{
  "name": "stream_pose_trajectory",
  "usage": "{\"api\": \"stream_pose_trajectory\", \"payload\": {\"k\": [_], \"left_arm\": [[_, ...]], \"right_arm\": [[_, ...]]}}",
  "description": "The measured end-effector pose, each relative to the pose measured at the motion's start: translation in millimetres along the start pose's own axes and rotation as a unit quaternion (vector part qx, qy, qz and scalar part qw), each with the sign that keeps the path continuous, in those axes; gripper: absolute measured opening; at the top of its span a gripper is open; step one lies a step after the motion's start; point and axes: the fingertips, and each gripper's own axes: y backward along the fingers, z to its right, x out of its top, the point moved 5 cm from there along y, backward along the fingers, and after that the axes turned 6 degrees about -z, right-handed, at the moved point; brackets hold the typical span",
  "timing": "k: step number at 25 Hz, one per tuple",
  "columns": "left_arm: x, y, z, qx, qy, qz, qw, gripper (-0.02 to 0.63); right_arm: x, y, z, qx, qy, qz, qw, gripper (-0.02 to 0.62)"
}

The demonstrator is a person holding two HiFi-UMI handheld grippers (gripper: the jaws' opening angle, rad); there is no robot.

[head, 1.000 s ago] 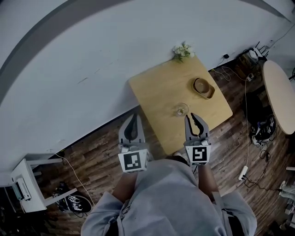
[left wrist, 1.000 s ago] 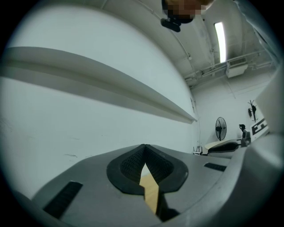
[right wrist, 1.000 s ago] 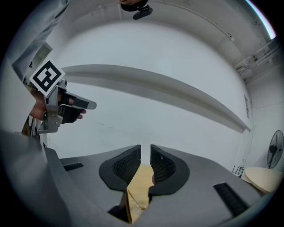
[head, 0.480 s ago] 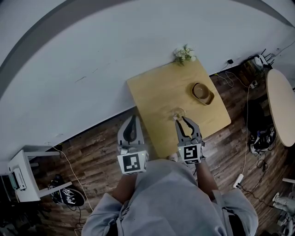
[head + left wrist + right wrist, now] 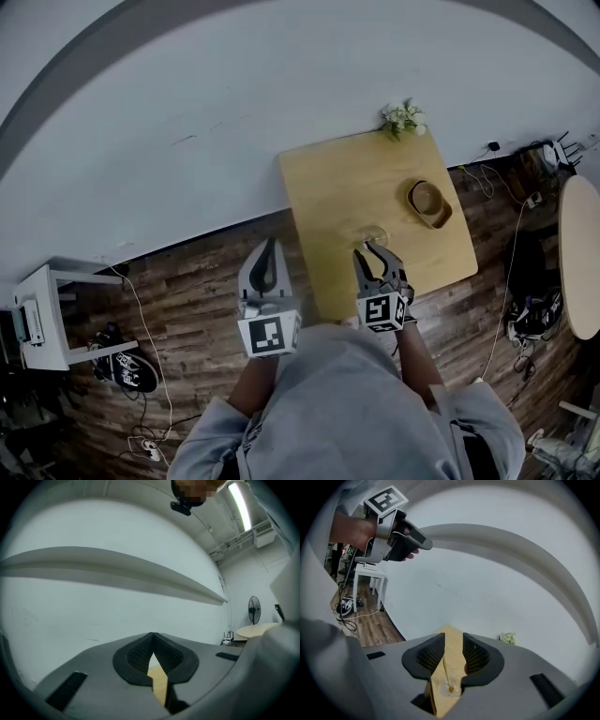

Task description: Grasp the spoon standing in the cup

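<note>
In the head view, a wooden table is sitting in the upper right of the frame against a white wall. A clear cup is standing near the table's lower edge, with the spoon too small to make out there. A wooden bowl is lying up and to the right of the cup, well apart from it, and a small plant is standing at the table's top corner. The right gripper is hovering just below the cup with its jaws spread. The left gripper is hanging over the plank floor to the left of the table, with its jaws pinched together. In the left gripper view, the left gripper is clenched on nothing, its tips meeting in front of the wall, while a fan and a round table are showing at the right edge. In the right gripper view, the right gripper is released and its jaws have just been opening. The thin yellow spoon is standing in the cup at the bottom centre, rising in the gap close to the left-hand pad, and neither pad is pressing on it.
</note>
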Motion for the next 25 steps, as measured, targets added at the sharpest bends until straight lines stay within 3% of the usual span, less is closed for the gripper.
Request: {"api": "stream_pose_trajectory", "payload": {"k": [11, 25], "left_arm": [[-2.2, 15.7, -15.8, 0.071, 0.009, 0.001, 0.9975, 0.002], [-3.9, 34.4, -27.7, 0.124, 0.006, -0.004, 0.9922, 0.002]], "right_arm": [[-38.8, -35.7, -21.2, 0.071, 0.024, -0.048, 0.996, 0.121], [-63.2, -61.1, -21.3, 0.075, 0.043, -0.09, 0.992, 0.074]]}}
